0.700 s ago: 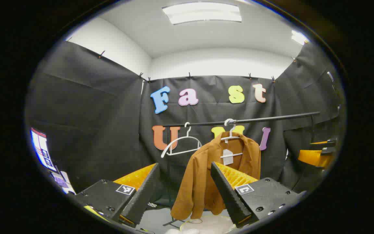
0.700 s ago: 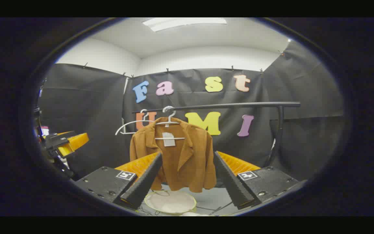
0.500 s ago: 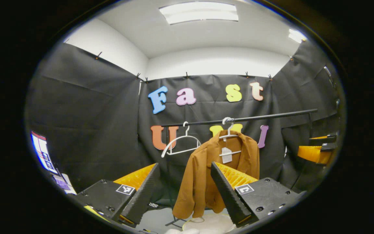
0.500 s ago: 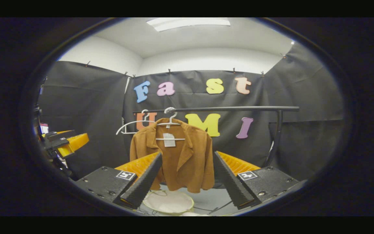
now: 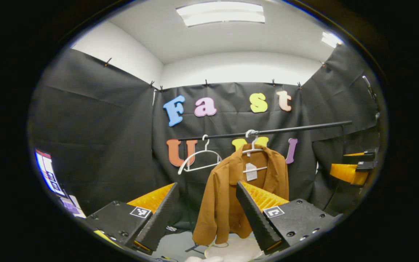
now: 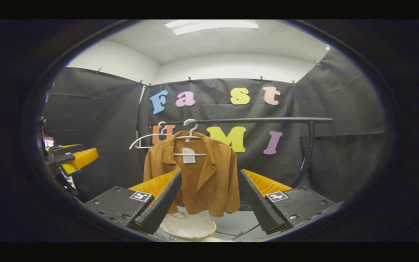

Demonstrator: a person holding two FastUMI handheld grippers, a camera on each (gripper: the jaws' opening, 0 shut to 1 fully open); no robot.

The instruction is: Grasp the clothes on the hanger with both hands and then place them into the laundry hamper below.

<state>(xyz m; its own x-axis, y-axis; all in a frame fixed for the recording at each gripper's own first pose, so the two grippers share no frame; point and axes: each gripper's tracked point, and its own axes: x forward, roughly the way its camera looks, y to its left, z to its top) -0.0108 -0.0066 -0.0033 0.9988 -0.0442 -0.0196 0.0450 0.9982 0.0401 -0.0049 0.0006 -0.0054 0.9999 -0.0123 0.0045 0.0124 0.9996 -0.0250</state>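
Ahead of my left tool (image 5: 206,213), fingers spread wide, an empty white hanger (image 5: 199,159) hangs left of the rust-brown jacket (image 5: 231,196), open-collared with a pale tag, on the black rail (image 5: 296,128). My right tool (image 6: 209,203) gapes wide too; the white hamper (image 6: 188,226) sits below.
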